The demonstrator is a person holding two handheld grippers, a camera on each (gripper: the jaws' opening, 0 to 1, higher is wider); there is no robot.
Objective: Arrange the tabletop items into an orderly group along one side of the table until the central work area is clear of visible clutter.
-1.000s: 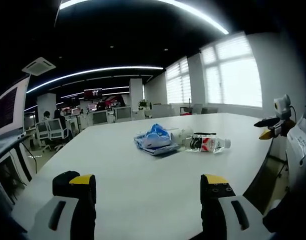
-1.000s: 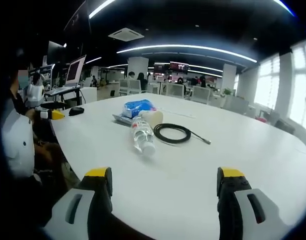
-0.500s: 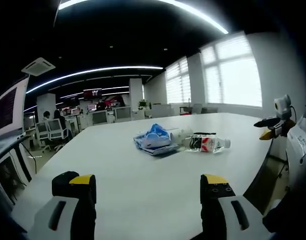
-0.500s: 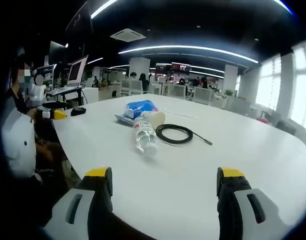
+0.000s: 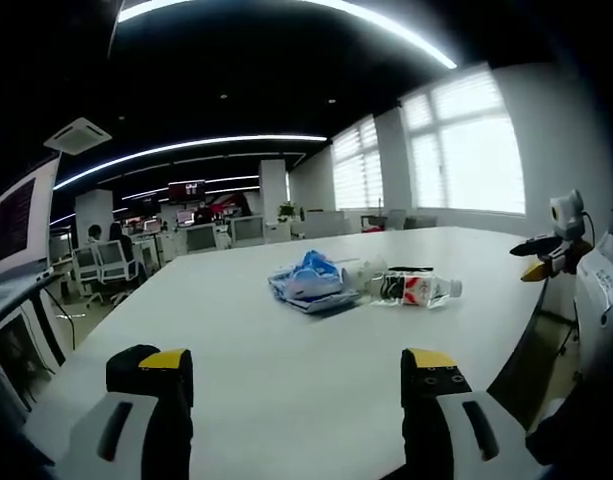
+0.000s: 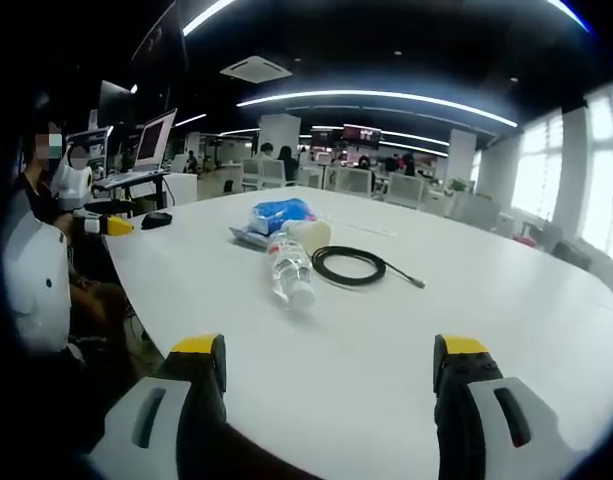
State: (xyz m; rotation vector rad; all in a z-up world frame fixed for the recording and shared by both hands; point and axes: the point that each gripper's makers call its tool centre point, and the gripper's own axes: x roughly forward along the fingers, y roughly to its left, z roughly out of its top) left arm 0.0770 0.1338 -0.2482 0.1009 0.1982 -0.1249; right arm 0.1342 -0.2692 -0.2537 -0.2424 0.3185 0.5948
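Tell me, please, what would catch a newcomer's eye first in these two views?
A small cluster in the middle of the white table: a plastic water bottle lying on its side, a coiled black cable beside it, and a crumpled blue bag behind. Both grippers, left and right, hang open, well short of the cluster.

Left gripper (image 5: 296, 385) view: bag (image 5: 308, 279) on counter (image 5: 286, 350) ahead, bottle (image 5: 416, 288) touching its right side. Right gripper (image 6: 321, 385) view: bottle (image 6: 289, 269) ahead-left, bag (image 6: 271, 218) behind it, cable coil (image 6: 351, 266) just right of bottle.
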